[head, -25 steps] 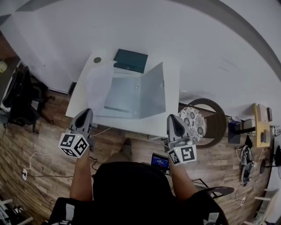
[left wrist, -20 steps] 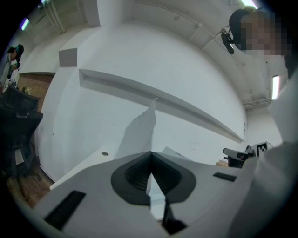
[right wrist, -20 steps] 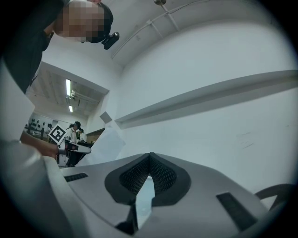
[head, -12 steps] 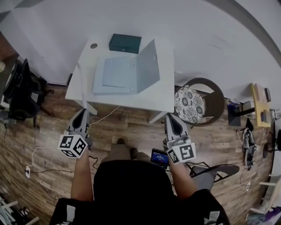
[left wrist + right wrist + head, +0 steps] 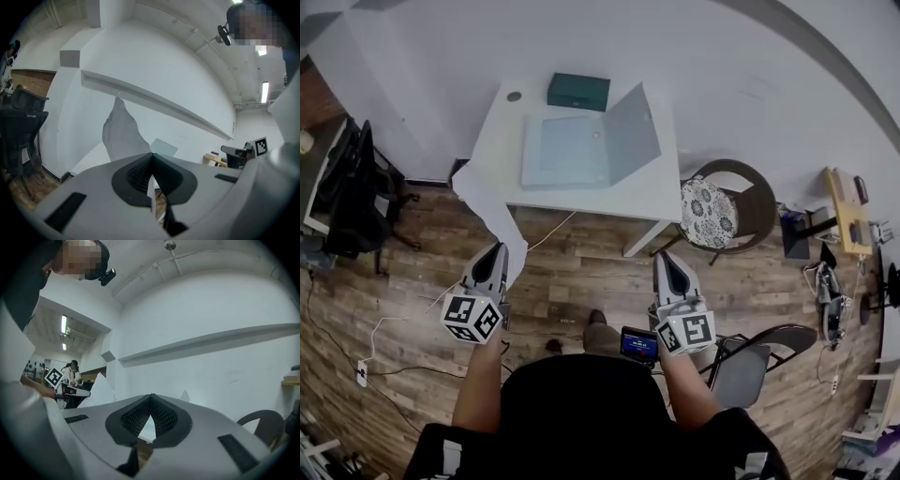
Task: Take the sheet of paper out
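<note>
Thin, matt white sheet of paper point(image 5: 490, 204) over a grained wood-plank floor point(image 5: 572, 274); the table point(image 5: 501, 142) is smooth and white, the folder point(image 5: 581, 150) frosted, translucent plastic.

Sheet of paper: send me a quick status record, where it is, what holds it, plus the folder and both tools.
sheet of paper: out of the folder, over the wood floor in front of the table's near left corner
held by: left tool, shut on one edge of the sheet
right tool: shut, nothing in it
folder: lies open on the table, right flap raised, no white sheet seen in it
also on table: dark green box at the far edge
task: removal looks done
</note>
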Motion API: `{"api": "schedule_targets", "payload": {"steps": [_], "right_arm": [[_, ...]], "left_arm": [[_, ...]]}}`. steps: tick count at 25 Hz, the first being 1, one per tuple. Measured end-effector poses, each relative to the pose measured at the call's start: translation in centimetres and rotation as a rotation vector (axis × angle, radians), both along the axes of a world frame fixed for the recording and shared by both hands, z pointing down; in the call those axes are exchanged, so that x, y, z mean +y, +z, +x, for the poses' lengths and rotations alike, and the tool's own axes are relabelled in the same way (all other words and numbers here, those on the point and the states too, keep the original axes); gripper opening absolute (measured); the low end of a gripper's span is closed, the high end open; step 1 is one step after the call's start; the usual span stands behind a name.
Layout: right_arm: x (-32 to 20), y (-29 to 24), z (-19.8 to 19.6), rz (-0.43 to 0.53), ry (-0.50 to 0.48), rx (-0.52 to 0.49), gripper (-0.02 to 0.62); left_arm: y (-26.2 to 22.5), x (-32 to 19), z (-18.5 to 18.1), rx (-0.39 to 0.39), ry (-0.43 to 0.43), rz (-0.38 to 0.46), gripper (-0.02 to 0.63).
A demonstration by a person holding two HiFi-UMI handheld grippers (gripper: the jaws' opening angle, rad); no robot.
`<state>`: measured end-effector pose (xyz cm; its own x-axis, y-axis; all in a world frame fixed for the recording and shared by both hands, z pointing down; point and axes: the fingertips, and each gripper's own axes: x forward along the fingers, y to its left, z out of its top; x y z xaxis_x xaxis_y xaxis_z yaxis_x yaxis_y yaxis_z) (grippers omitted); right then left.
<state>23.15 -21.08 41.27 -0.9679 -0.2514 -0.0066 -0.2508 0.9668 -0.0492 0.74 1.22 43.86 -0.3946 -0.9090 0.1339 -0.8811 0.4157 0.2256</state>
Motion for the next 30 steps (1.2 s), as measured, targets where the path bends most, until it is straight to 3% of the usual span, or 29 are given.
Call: {"api": "schedule_targets", "payload": {"steps": [6,12,25,30], "right_arm": [[7.5,0.7,0.9,0.005,-0.014,0.017,0.009],[11.7,1.6,3.2,-0.010,-0.012,0.034,0.009],[8.4,0.6,5.3,0.021,-0.032,0.012,0.009],[6.7,1.7,7.1,-0.007,-0.020,0.019,0.009]], "left_arm": [[0.7,5.3,2.2,-0.009,0.034,0.021,0.002],[2.2,7.9,4.8,0.011,0.088,0.023,0.002],[2.1,5.9,9.1,0.012,0.102,0.003,0.002],[2.1,3.6,11.0,0.021,0.135,-0.007,0.002]]}}
